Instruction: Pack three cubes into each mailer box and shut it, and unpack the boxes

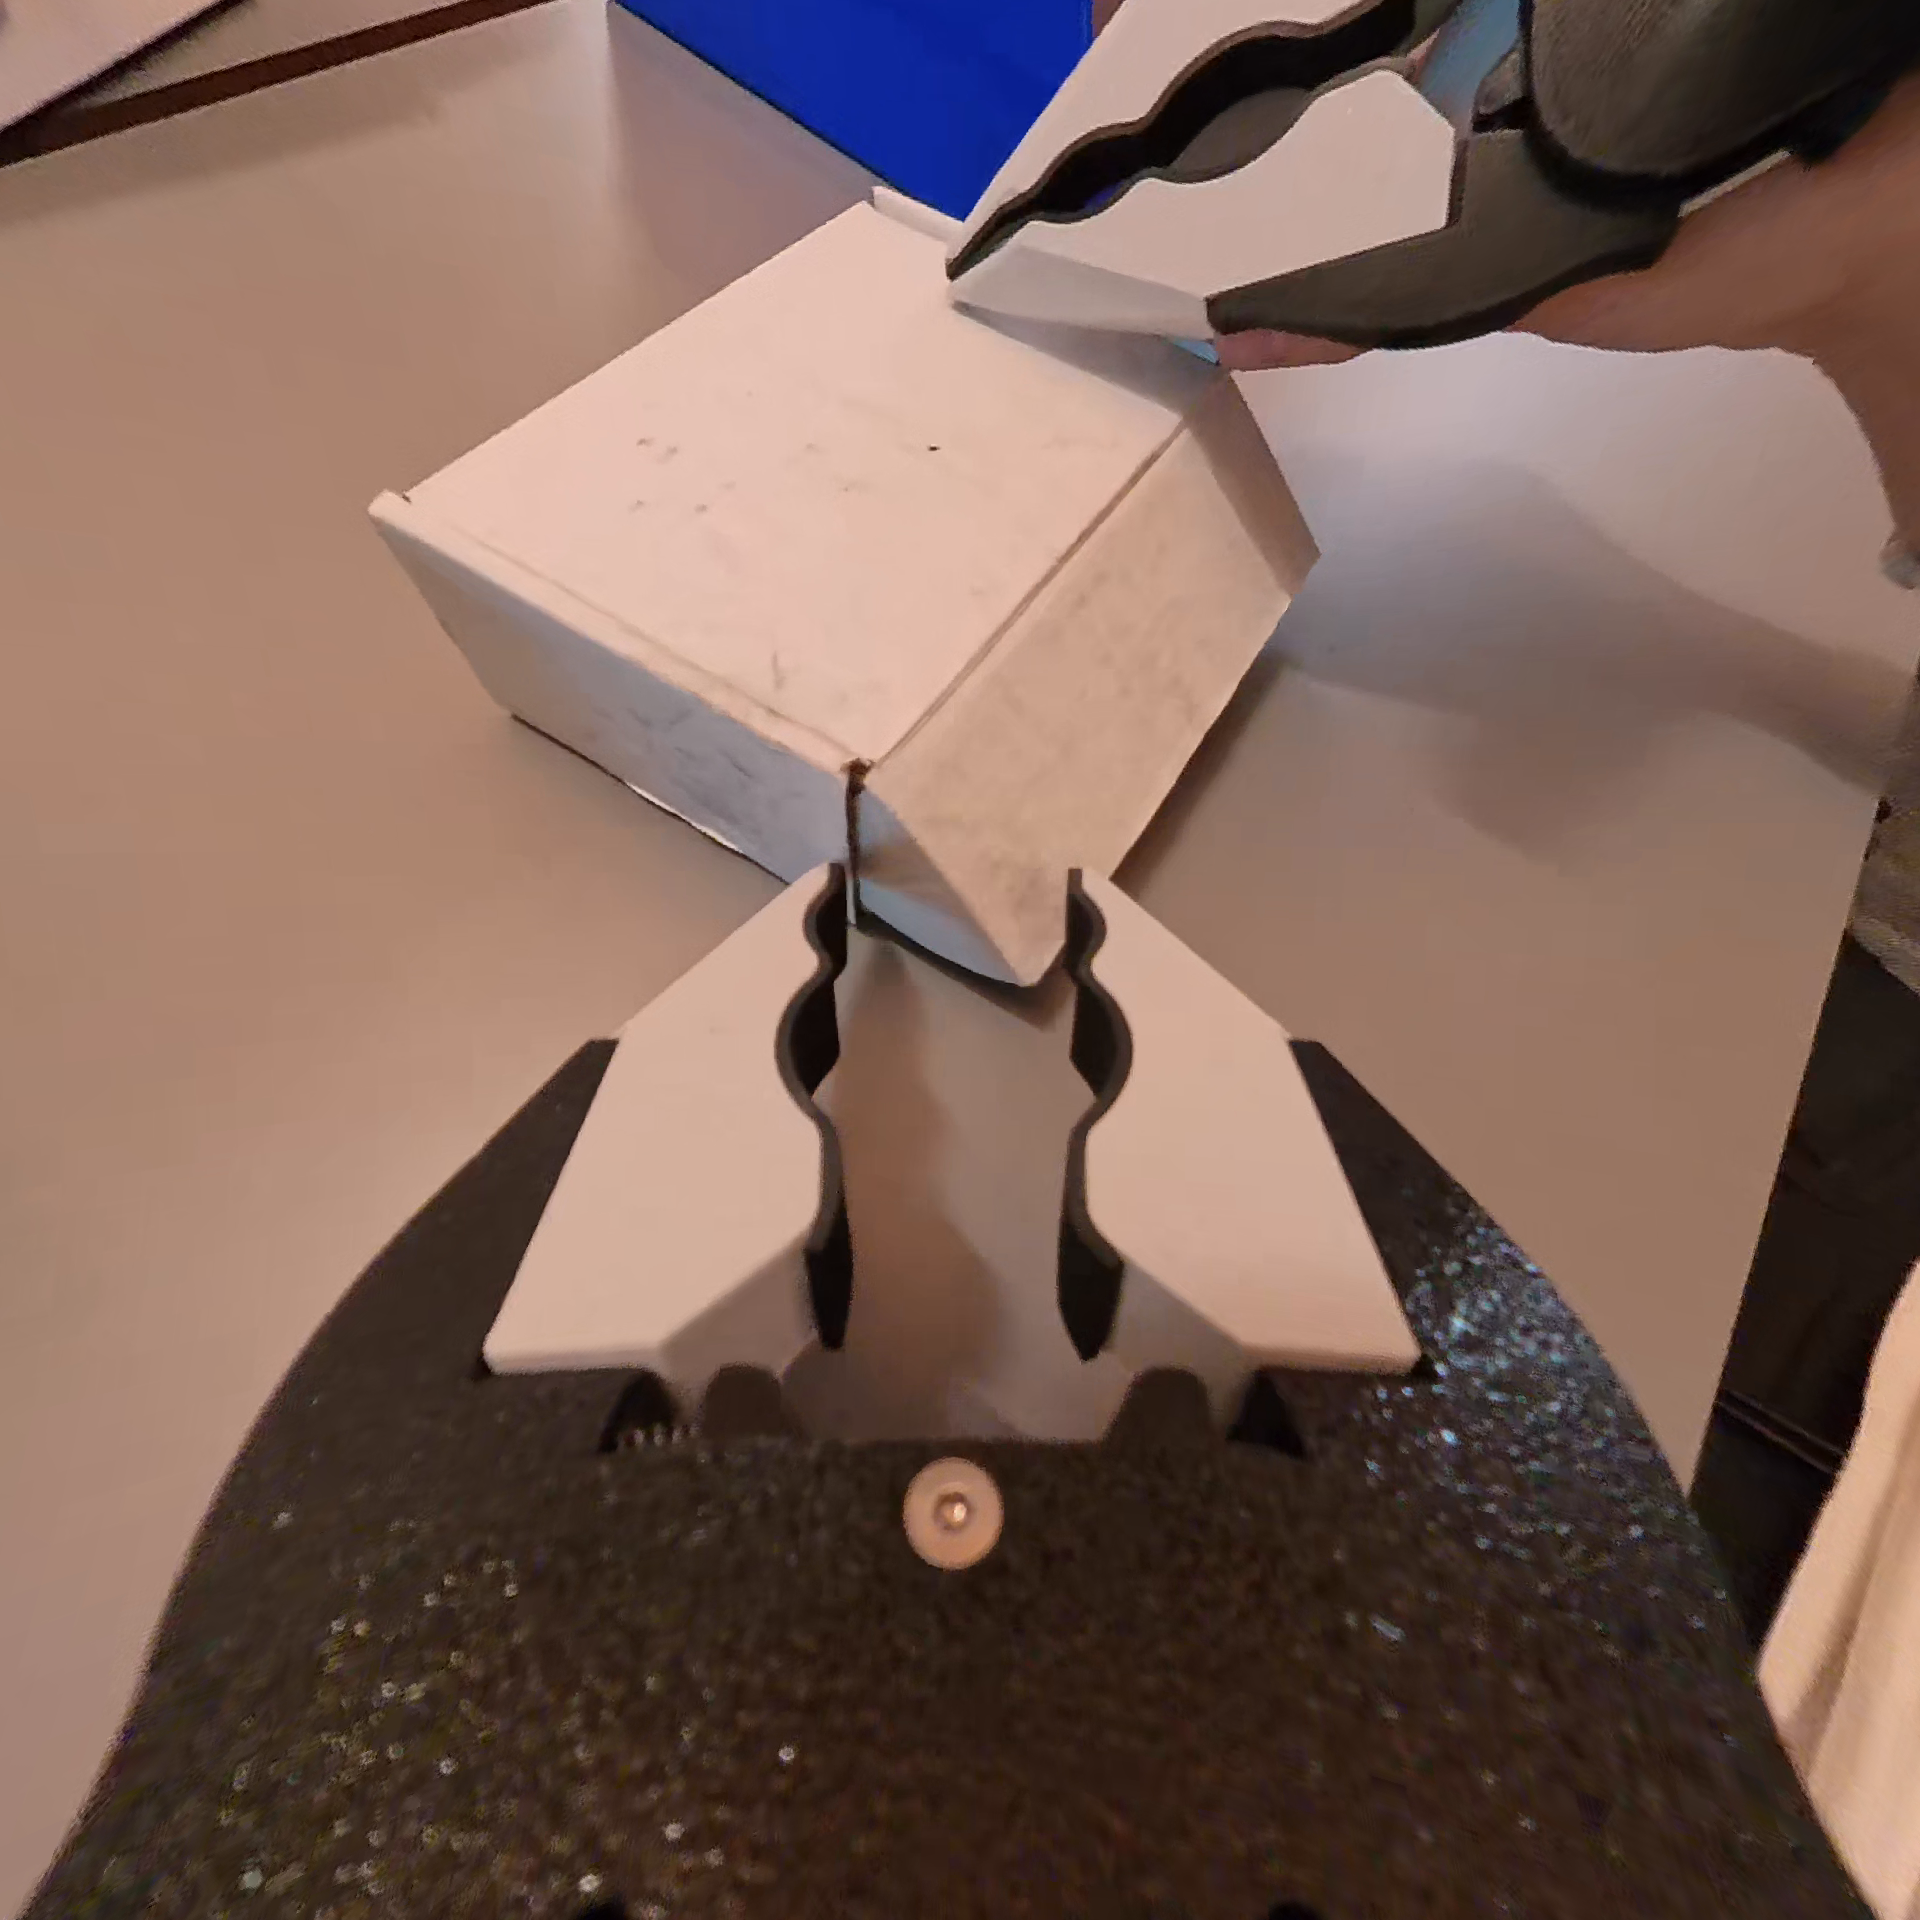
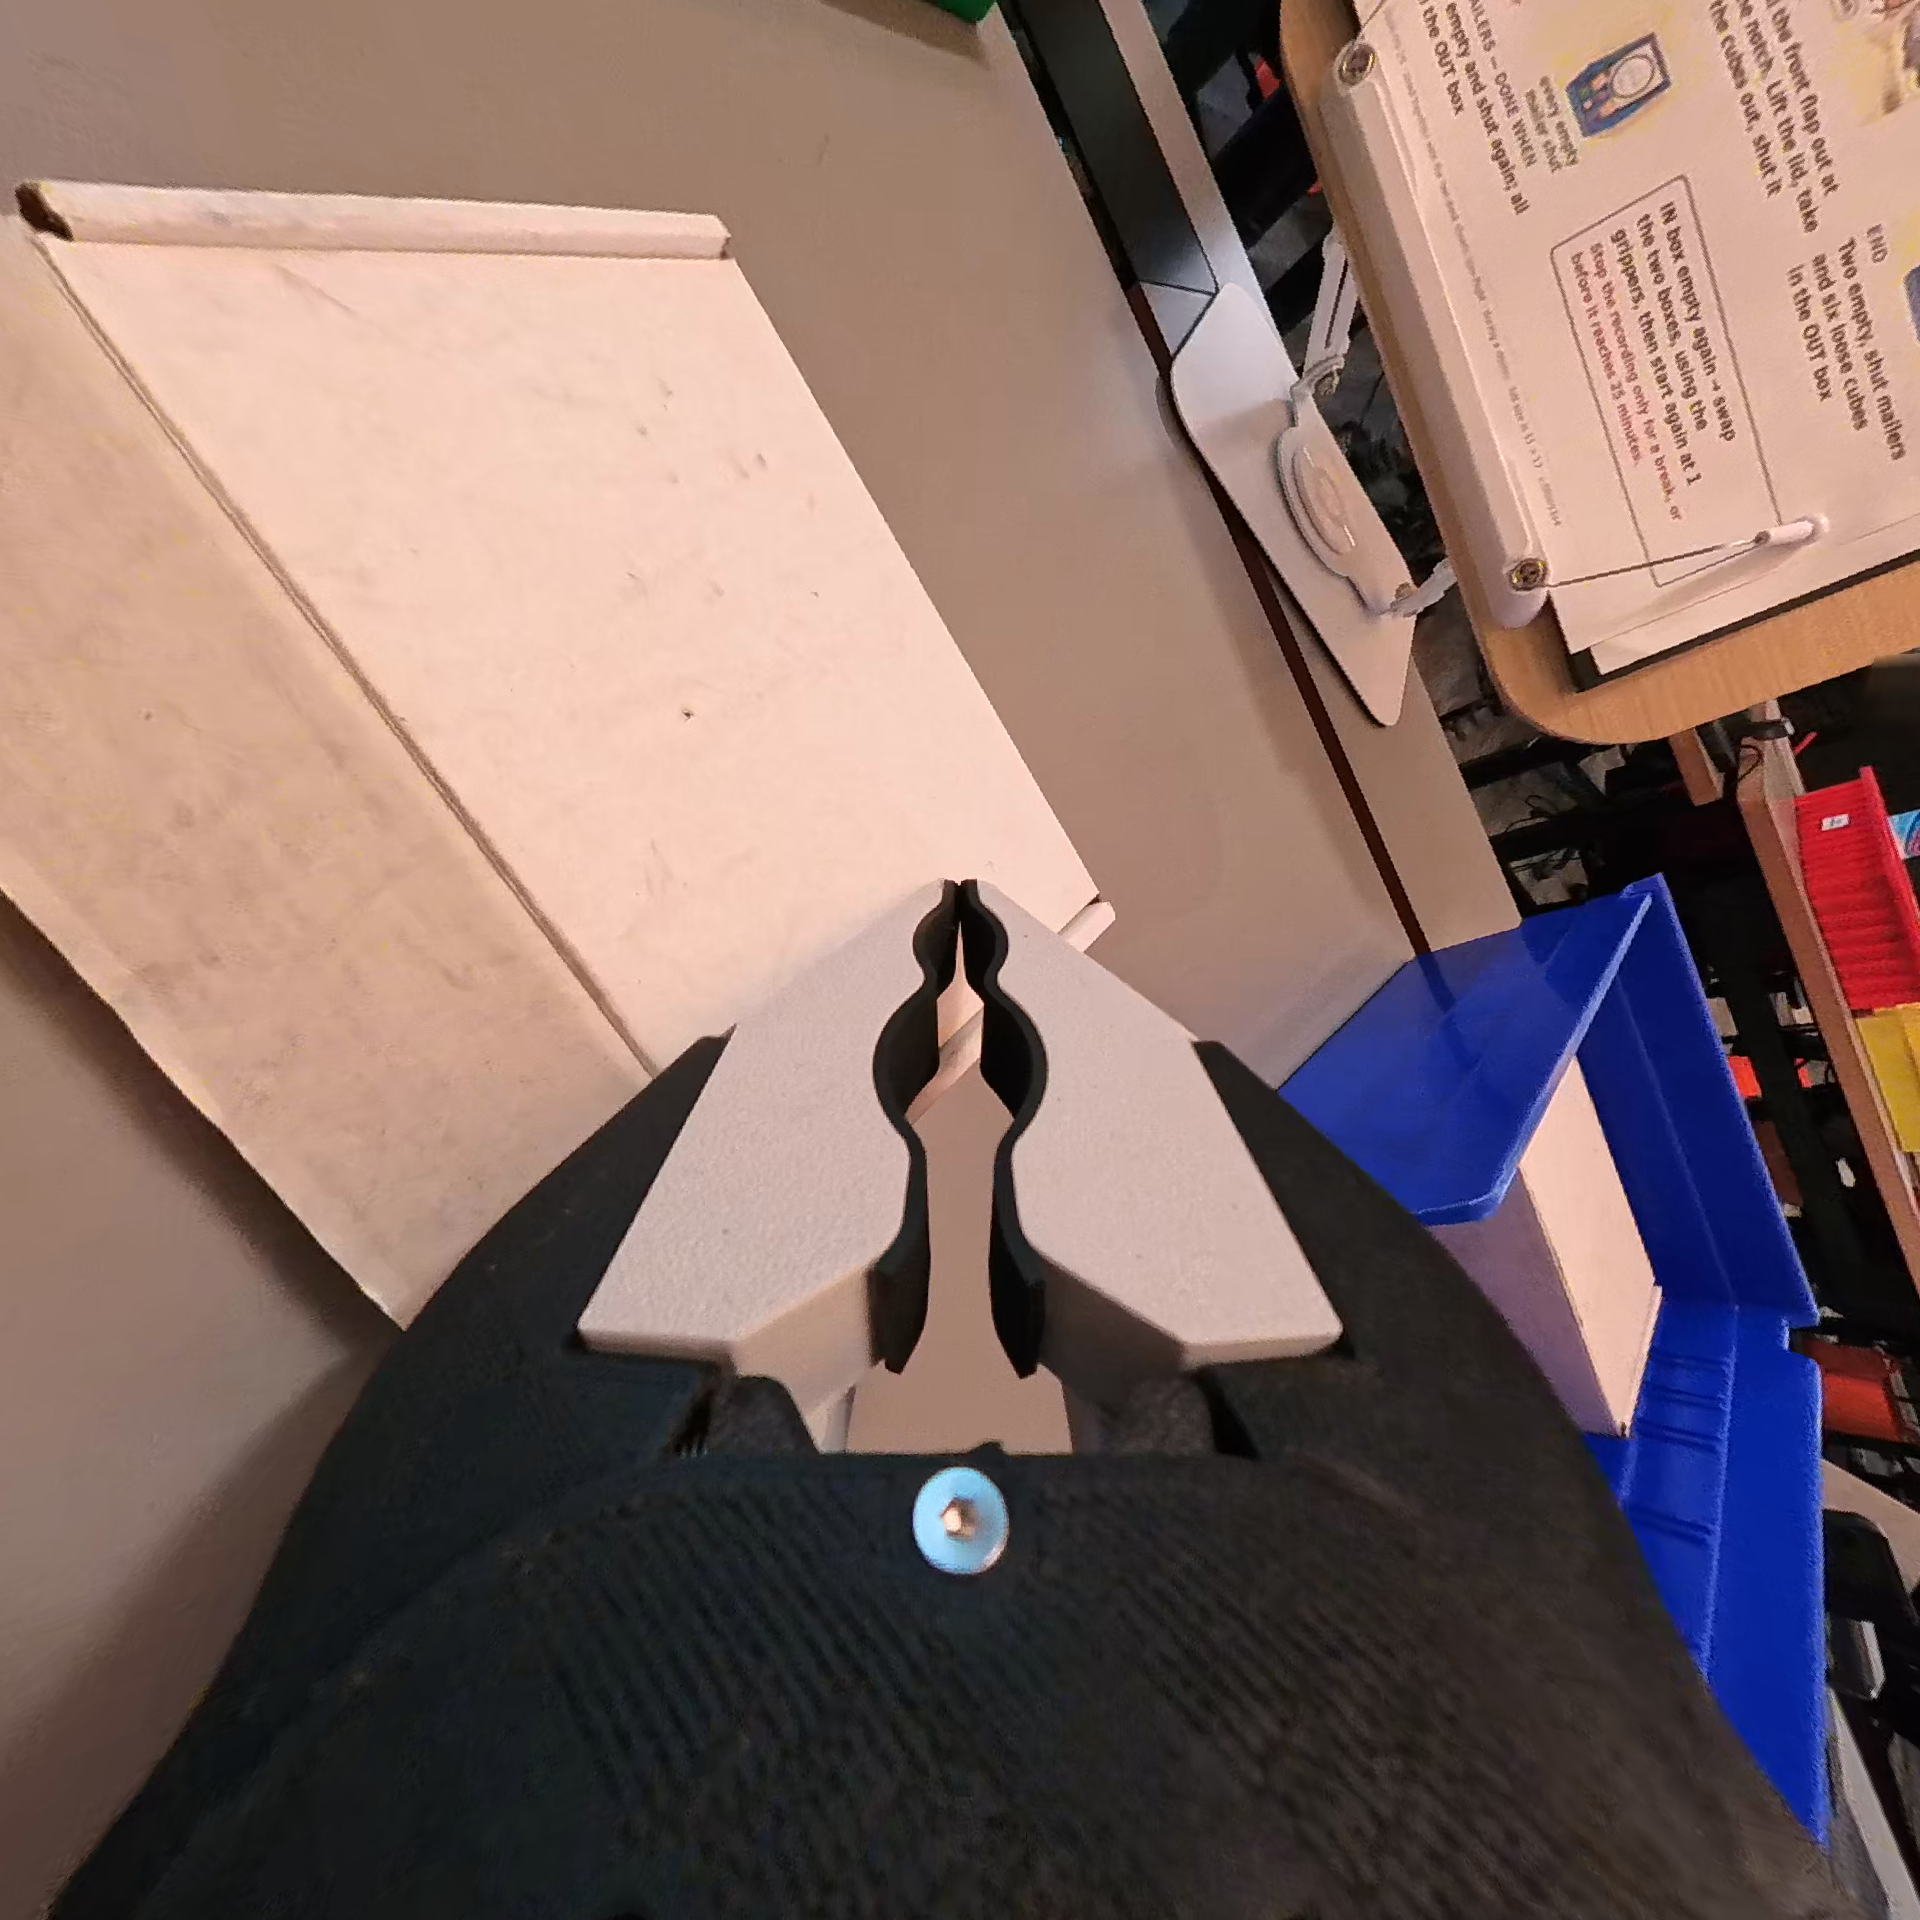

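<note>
Counter [image 1: 260, 727]: beige, carrying all items. Blue bin [image 2: 1662, 1195]: stands at the counter's far edge, a white box partly visible inside it. Mailer box [image 1: 790, 499]: white, scuffed, lying on the counter between the two tongs, lid down, front flap [image 1: 1091, 665] sticking out loose and untucked. Left tongs [image 1: 956, 914]: parted, straddling the near corner of the front flap without clamping it. Right tongs [image 2: 958, 899]: tips pressed together at the box's far corner; whether card is pinched between them cannot be told.
</note>
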Motion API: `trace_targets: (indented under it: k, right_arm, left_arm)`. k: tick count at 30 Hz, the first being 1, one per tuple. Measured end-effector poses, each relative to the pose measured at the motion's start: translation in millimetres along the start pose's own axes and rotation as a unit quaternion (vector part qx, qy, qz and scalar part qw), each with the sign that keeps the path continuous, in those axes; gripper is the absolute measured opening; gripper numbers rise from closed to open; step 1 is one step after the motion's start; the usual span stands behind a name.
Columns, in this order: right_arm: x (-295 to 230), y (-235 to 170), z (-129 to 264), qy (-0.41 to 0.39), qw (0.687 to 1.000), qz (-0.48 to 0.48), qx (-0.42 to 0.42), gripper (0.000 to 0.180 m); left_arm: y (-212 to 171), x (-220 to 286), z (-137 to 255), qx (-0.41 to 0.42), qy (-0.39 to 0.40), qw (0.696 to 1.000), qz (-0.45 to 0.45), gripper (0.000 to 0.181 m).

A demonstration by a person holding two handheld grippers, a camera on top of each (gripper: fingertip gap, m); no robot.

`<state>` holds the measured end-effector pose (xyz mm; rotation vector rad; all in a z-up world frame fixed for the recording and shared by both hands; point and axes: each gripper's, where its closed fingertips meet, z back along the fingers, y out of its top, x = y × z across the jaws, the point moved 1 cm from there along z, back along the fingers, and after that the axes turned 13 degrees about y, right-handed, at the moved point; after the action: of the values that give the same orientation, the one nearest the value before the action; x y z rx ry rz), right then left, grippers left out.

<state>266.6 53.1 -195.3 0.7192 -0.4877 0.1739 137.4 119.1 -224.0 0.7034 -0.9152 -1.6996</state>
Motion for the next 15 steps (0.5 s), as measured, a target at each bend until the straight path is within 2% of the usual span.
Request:
trace_targets:
  k: [3, 5, 7, 10, 13, 15]
  right_arm:
    - [-2.2, 0.6, 7.3, 0.023, 0.999, -0.006, 0.022, 0.000]
    - [8.8, 6.4, 27.6, 0.009, 0.996, -0.048, 0.071, 0.005]
    - [8.4, 7.5, 50.1, 0.028, 0.992, -0.068, 0.104, 0.009]
    - [-8.3, -11.4, 64.9, 0.038, 0.997, -0.003, 0.069, 0.024]
    - [-36.4, -34.7, 59.6, 0.061, 0.995, 0.075, 0.017, 0.038]
    - [-42.1, -45.5, 55.1, 0.084, 0.995, 0.050, 0.002, 0.049]
  left_arm:
    - [1.3, -2.5, 4.8, 0.009, -0.009, 1.000, 0.012, 0.042]
    - [-2.4, -7.4, 9.4, 0.006, -0.007, 1.000, 0.008, 0.045]
    - [-6.1, -12.6, 15.2, 0.007, -0.004, 1.000, 0.002, 0.047]
    - [-9.6, -18.8, 23.0, 0.010, -0.002, 1.000, -0.007, 0.049]
    - [-6.1, -24.7, 26.6, 0.023, 0.006, 1.000, -0.010, 0.047]
    - [-0.2, -28.0, 25.9, 0.033, 0.011, 0.999, -0.009, 0.047]
